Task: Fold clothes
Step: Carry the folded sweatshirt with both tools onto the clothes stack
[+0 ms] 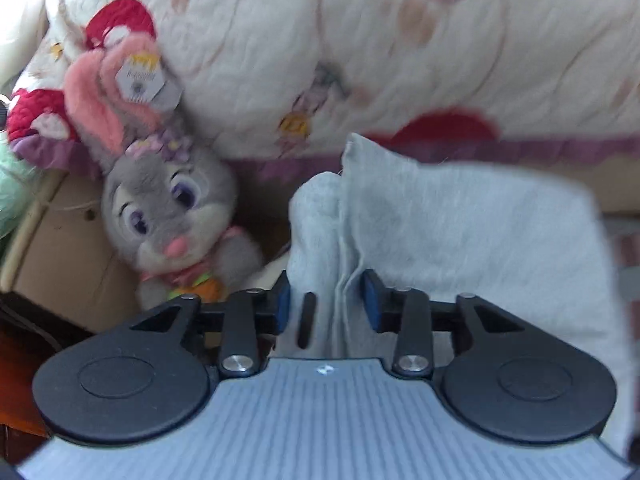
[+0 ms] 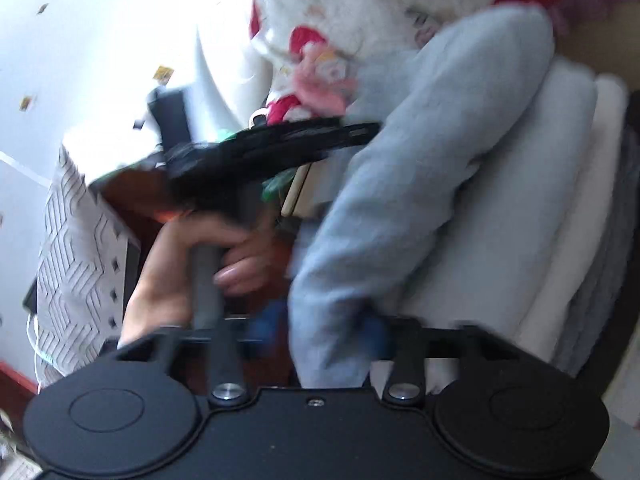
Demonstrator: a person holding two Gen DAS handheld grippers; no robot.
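Note:
A light grey garment (image 1: 460, 232) hangs bunched in front of me. In the left wrist view its folded edge runs down between the blue pads, and my left gripper (image 1: 327, 300) is shut on it. In the right wrist view the same grey garment (image 2: 420, 152) stretches away as a long band. My right gripper (image 2: 324, 330) is shut on its near end, blurred by motion. The left gripper's black body (image 2: 272, 148) shows at the middle left there, with a person's hand (image 2: 180, 248) around its handle.
A grey and pink plush rabbit (image 1: 168, 208) leans against a white quilt with red prints (image 1: 360, 40), above a cardboard box (image 1: 60, 248). A stack of folded white and grey clothes (image 2: 560, 220) lies to the right. A white patterned cloth (image 2: 72, 240) is at the left.

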